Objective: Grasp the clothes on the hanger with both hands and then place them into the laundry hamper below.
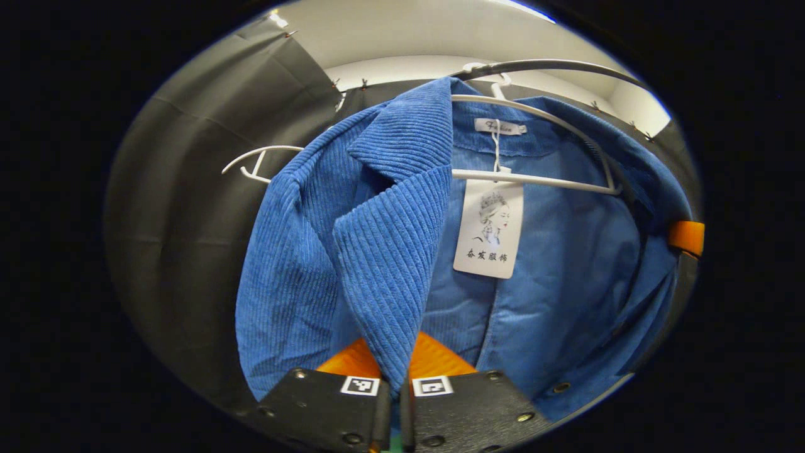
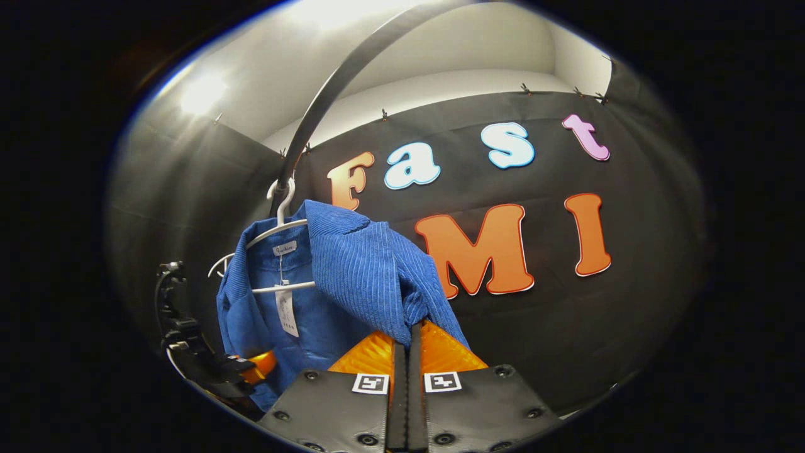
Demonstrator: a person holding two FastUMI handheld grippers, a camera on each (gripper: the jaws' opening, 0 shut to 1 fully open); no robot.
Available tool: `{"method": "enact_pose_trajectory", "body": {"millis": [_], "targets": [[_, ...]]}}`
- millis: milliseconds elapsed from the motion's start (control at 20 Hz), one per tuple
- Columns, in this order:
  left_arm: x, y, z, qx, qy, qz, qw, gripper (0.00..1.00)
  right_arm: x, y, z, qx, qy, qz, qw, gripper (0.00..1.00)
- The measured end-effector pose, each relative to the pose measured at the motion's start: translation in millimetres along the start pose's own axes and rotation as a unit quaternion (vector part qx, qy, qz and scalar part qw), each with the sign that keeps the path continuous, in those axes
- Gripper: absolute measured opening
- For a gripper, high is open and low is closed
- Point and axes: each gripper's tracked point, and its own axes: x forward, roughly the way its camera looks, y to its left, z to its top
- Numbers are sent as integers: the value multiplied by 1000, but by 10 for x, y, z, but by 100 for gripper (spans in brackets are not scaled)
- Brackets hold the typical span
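Jacket (image 1: 377,251) on hanger (image 1: 534,179), hanger on rail (image 1: 553,66); tag (image 1: 489,229) inside jacket, below hanger bar.

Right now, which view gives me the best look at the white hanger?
The left gripper view: the white hanger is close, with hook, shoulder and crossbar visible inside the blue corduroy jacket. In the right gripper view the hanger is small and mostly covered.

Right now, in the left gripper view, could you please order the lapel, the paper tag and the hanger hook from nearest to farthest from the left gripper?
1. Lapel: pinched between the left gripper's fingers, bottom centre.
2. Paper tag: hanging inside the open jacket, up and right.
3. Hanger hook: at the top, over the dark rail.
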Motion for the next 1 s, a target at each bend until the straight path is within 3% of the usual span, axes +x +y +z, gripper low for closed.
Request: {"method": "enact_pose_trajectory", "body": {"millis": [50, 200, 250, 300, 400, 550, 650, 700, 750, 900, 1000], "targets": [[-119, 73, 56, 18, -5, -3, 1000, 8, 16, -7, 2, -9, -4, -5, 1000, 7], [-413, 344, 502, 80, -56, 33, 995, 1, 24, -82, 96, -32, -29, -36, 998, 2], [-501, 421, 688, 93, -75, 48, 992, 1, 14, -108, 147, -39, -42, -47, 997, 7], [-566, 510, 857, 102, -92, 64, 989, 6, 3, -121, 210, -46, -54, -55, 996, 2], [-671, 710, 1153, 114, -118, 95, 982, 1, -38, -121, 276, -60, -65, -67, 994, 7], [-821, 995, 1612, 173, -161, 161, 958, 4, -100, -143, 411, -82, -81, -86, 990, 7], [-869, 1065, 1883, 215, -188, 175, 942, 1, -157, -167, 507, -101, -95, -99, 985, 7], [-859, 1088, 1994, 226, -197, 176, 938, 1, -160, -173, 554, -112, -102, -105, 983, 2], [-819, 1134, 2081, 225, -202, 178, 936, 4, -166, -144, 589, -121, -108, -108, 981, 7], [-668, 1449, 2248, 178, -200, 197, 943, 4, -180, -91, 658, -122, -118, -114, 979, 7], [-535, 1799, 2387, 178, -203, 226, 936, 1, -184, -88, 708, -115, -124, -123, 978, 7]]}}
